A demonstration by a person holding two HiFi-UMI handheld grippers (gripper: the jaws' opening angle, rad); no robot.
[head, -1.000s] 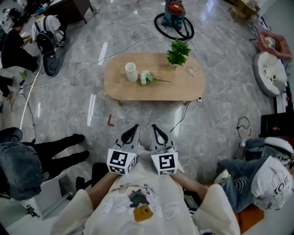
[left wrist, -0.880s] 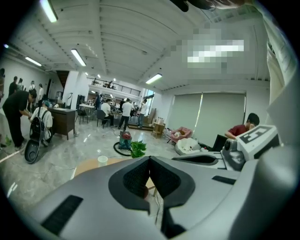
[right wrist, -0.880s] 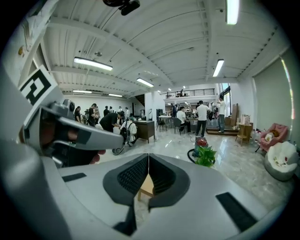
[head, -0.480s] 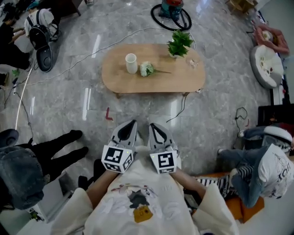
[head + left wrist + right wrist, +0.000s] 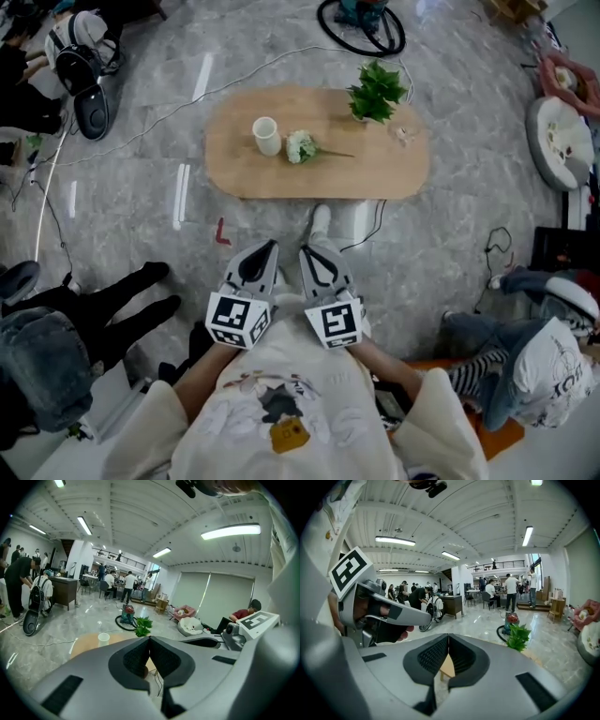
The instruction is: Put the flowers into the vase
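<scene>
A white vase (image 5: 266, 135) stands upright on the left half of an oval wooden table (image 5: 375, 173). Just to its right lies a flower (image 5: 300, 147) with a pale green-white head, its stem pointing right. Both grippers are held side by side close to the person's body, well short of the table and pointing at it. The left gripper (image 5: 271, 246) is shut with nothing in it, and so is the right gripper (image 5: 307, 250). The left gripper view shows the vase (image 5: 103, 639) far beyond its closed tips (image 5: 149, 638). The right gripper (image 5: 448, 636) has its jaws pressed together.
A potted green plant (image 5: 377, 92) and a small clear object (image 5: 403, 134) sit on the table's right half. A vacuum with a hose (image 5: 361, 19) lies beyond the table. Cables cross the floor. A person's black-clad legs (image 5: 112, 300) are at the left; another person (image 5: 534, 366) sits at the right.
The person has stepped toward the table: it now sits lower and nearer in the head view, and a shoe shows ahead of the grippers. Both grippers stay shut and empty.
</scene>
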